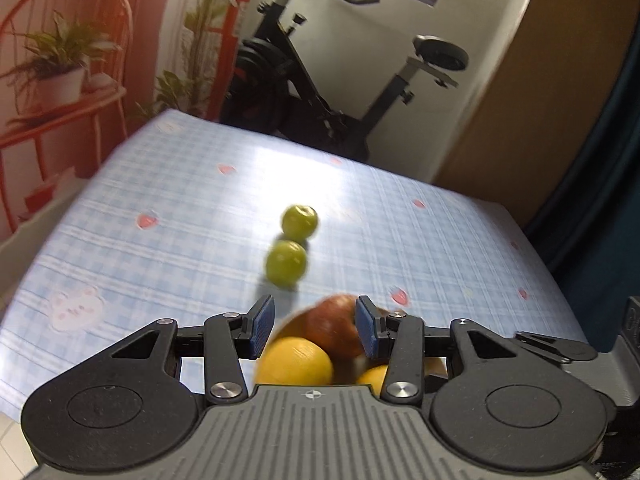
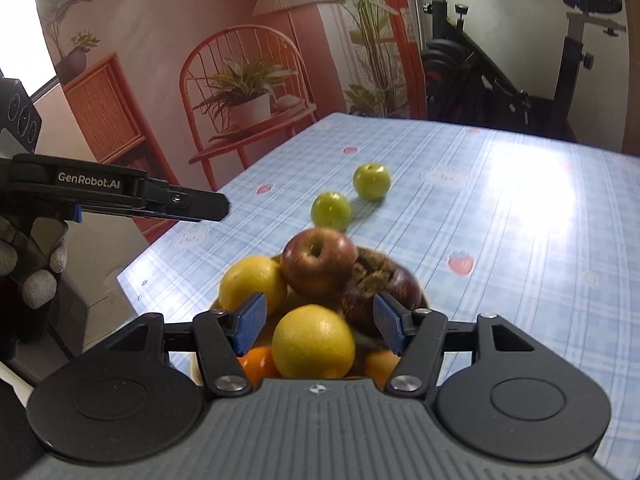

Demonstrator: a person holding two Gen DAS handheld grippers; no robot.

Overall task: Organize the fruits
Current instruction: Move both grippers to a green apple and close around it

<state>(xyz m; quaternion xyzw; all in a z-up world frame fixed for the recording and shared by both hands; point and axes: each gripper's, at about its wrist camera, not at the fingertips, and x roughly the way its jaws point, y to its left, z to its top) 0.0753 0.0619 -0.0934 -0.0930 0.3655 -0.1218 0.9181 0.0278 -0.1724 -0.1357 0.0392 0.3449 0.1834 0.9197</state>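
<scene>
Fruit mostly heaped in bowl (image 2: 425, 302); two green apples (image 2: 331, 211) lay loose on table (image 2: 500, 248), likely next. Left gripper (image 1: 315, 327) and right gripper (image 2: 321, 323) hung part-open, empty.

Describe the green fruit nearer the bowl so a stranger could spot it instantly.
On the blue checked tablecloth, a bowl is heaped with fruit. Just beyond its red apple lie two loose green fruits; yours is the nearer green fruit, closer than the farther green fruit.
</scene>
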